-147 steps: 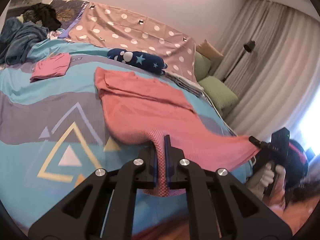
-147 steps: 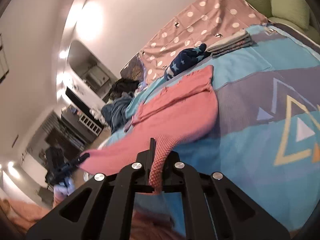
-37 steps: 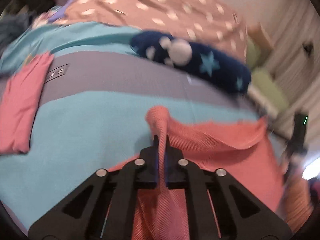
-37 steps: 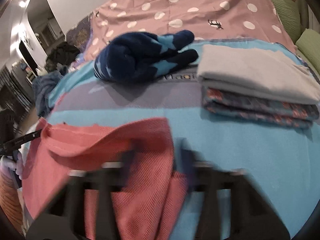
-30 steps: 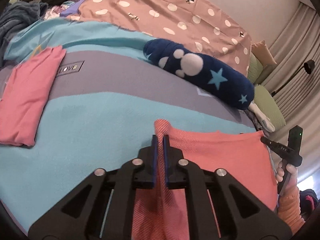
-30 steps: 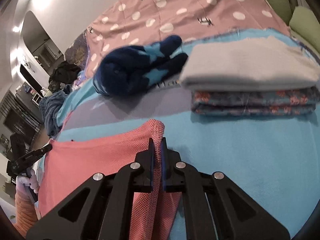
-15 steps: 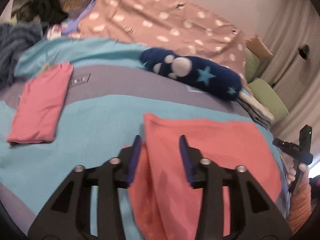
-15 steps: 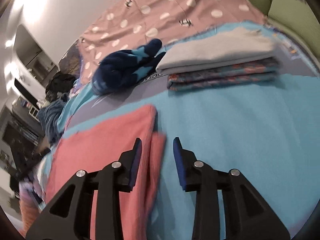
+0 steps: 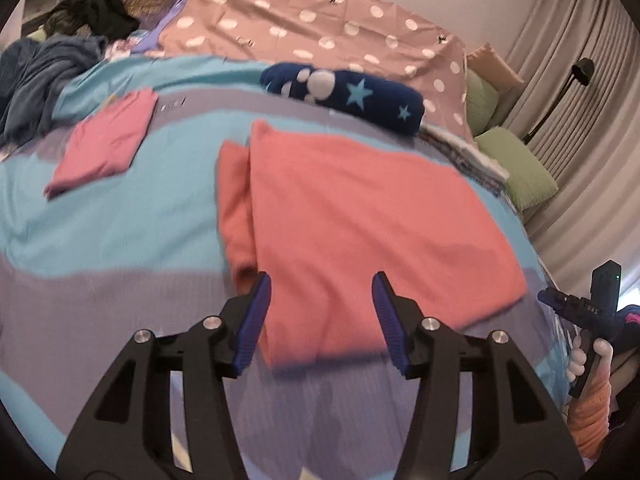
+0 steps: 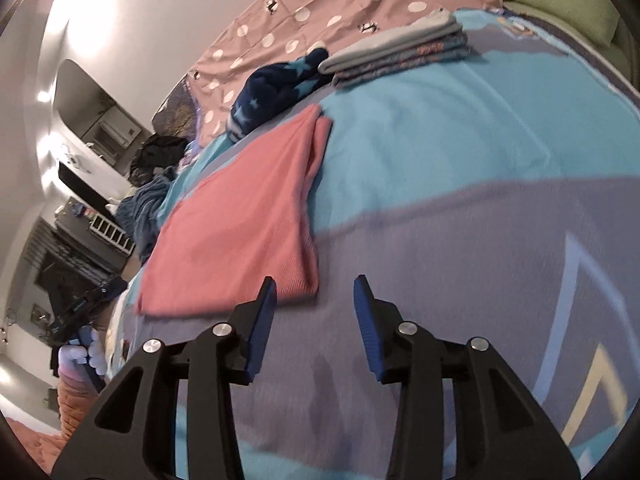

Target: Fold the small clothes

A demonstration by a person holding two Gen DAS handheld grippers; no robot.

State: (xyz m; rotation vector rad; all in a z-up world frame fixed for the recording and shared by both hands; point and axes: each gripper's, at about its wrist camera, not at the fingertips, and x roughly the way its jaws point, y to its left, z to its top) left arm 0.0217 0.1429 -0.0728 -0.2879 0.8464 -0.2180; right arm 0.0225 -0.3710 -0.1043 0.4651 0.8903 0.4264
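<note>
**Both grippers letting go of the coral garment**

We are opening the left gripper point(image 9: 320, 312), nothing between its pads. The coral garment point(image 9: 360, 216) is lying folded on the bedspread point(image 9: 120, 224). We are opening the right gripper point(image 10: 314, 312), also empty, over the bedspread.

Near strip of bedspread point(image 9: 120, 300) in front of the folded coral garment point(image 9: 360, 208) lies bare: open passage. Wide bare bedspread to the right of the garment, seen in right wrist view. Left of garment, bare band, then a pink folded piece point(image 9: 104, 144). Far side blocked: navy star-print roll point(image 9: 352, 96) close behind the garment's far edge, folded stack point(image 10: 400, 54) at far right. Dark blue heap point(image 9: 36, 80) crowds far left corner.
</note>
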